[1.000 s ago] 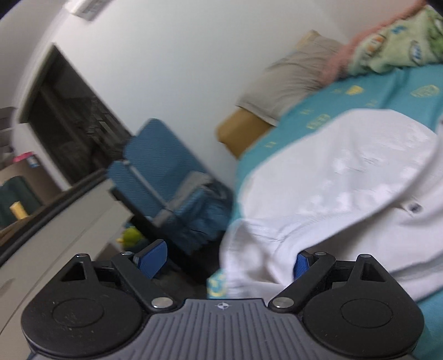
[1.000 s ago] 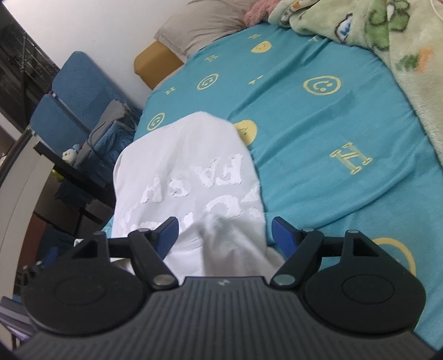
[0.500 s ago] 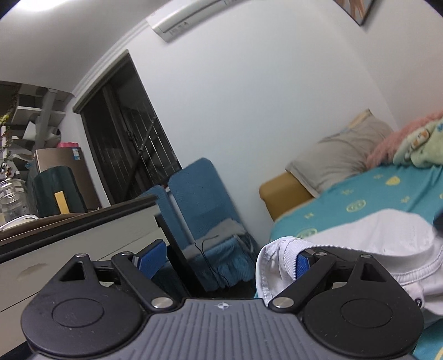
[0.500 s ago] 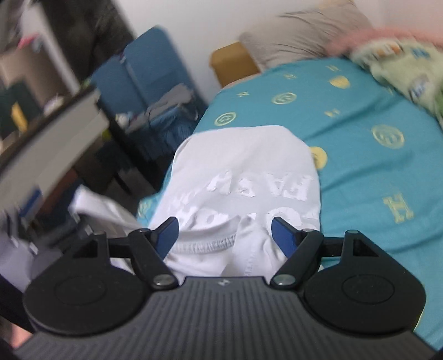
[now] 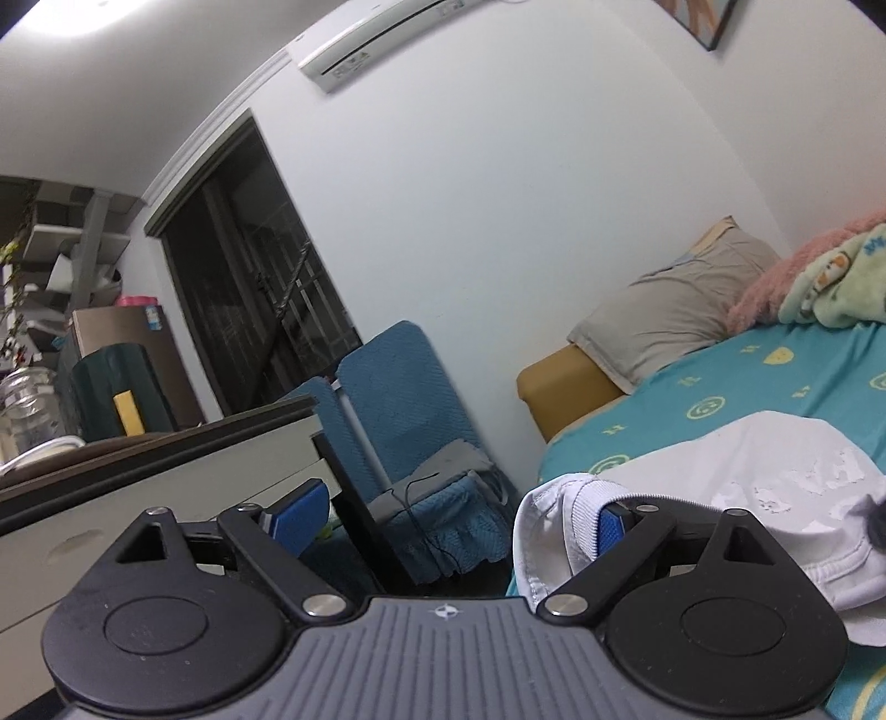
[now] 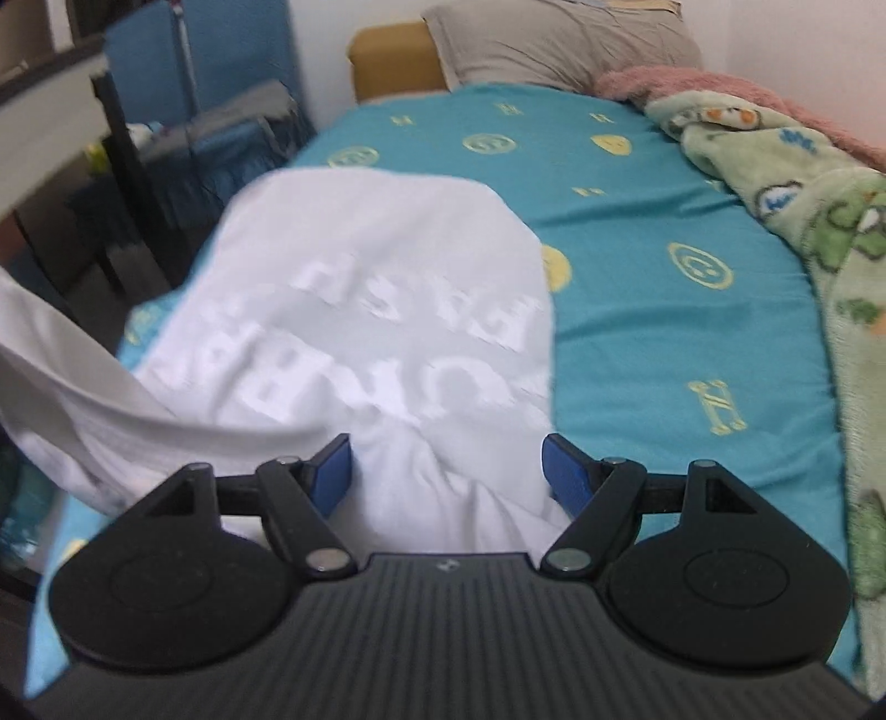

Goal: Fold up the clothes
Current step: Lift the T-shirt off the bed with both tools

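Here the white shirt (image 6: 387,310) lies on the bed (image 6: 664,332), bunched between the spread fingers of the right gripper (image 6: 447,471). The left gripper (image 5: 448,518) is wide open too, the shirt's ribbed hem draped over its right finger (image 5: 608,523), nothing pinched.

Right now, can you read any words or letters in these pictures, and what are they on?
White T-shirt: big white letters, seen upside down and blurred; cannot be read for sure.
Teal bedsheet: yellow "H" signs, one clear at, and smiley faces, no words.
Air conditioner: small label, too tiny to read.
Green blanket: cartoon pictures; blue marks, unreadable.
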The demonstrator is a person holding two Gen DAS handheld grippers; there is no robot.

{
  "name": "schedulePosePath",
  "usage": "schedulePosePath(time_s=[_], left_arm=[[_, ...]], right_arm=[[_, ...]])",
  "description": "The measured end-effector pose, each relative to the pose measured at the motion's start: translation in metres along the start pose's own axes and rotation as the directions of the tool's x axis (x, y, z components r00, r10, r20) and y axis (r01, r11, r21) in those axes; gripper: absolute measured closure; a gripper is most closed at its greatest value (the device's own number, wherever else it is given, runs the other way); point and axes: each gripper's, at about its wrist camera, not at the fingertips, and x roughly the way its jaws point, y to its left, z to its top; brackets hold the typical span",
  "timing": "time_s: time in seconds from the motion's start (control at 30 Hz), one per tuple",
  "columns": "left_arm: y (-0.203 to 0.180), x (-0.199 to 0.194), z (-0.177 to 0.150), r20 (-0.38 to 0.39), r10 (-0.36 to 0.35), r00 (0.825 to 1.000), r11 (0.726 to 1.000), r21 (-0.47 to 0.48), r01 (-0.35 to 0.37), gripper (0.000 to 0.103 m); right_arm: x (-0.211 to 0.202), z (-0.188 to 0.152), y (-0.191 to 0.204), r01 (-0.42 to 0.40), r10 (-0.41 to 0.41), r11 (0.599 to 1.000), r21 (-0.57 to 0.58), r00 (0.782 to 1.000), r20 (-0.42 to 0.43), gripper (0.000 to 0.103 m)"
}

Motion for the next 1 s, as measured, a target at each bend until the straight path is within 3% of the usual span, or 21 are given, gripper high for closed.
schedulePosePath(time_s=[0.2, 0.3, 0.53, 0.7, 0.83, 0.93, 1.0], left_arm=[[0.011, 0.005, 0.001, -0.040, 0.018, 0.999, 0.999, -0.046, -0.020, 0.009], [0.015, 0.008, 0.001, -0.062, 0.021, 0.998, 0.998, -0.057, -0.025, 0.009], [0.018, 0.008, -0.001, -0.079, -0.002, 0.997, 0.998, -0.066, -0.004, 0.005], [0.013, 0.013, -0.004, -0.101, 0.007, 0.995, 1.000, -0.028, -0.010, 0.005], [0.009, 0.028, -0.013, -0.168, 0.106, 0.980, 0.994, 0.049, -0.099, 0.003], [0.018, 0.038, -0.020, -0.218, 0.107, 0.970, 0.994, -0.003, -0.110, 0.003], [0.026, 0.042, -0.023, -0.237, 0.093, 0.967, 0.993, -0.054, -0.108, 0.002]], right_arm=[[-0.013, 0.000, -0.027, 0.050, -0.056, 0.988, 0.143, 0.998, 0.033, 0.028], [-0.029, -0.001, -0.047, 0.031, -0.059, 0.962, 0.272, 0.994, 0.093, 0.028], [-0.057, -0.002, -0.079, 0.030, -0.122, 0.900, 0.435, 0.975, 0.186, 0.028], [-0.062, 0.000, -0.073, 0.071, -0.164, 0.919, 0.388, 0.964, 0.211, 0.028], [-0.041, -0.004, -0.067, 0.021, -0.068, 0.934, 0.357, 0.990, 0.121, 0.028], [-0.015, -0.013, -0.059, -0.008, 0.009, 0.942, 0.337, 1.000, -0.001, 0.028], [-0.007, -0.017, -0.054, 0.007, 0.004, 0.947, 0.322, 0.999, -0.033, 0.028]])
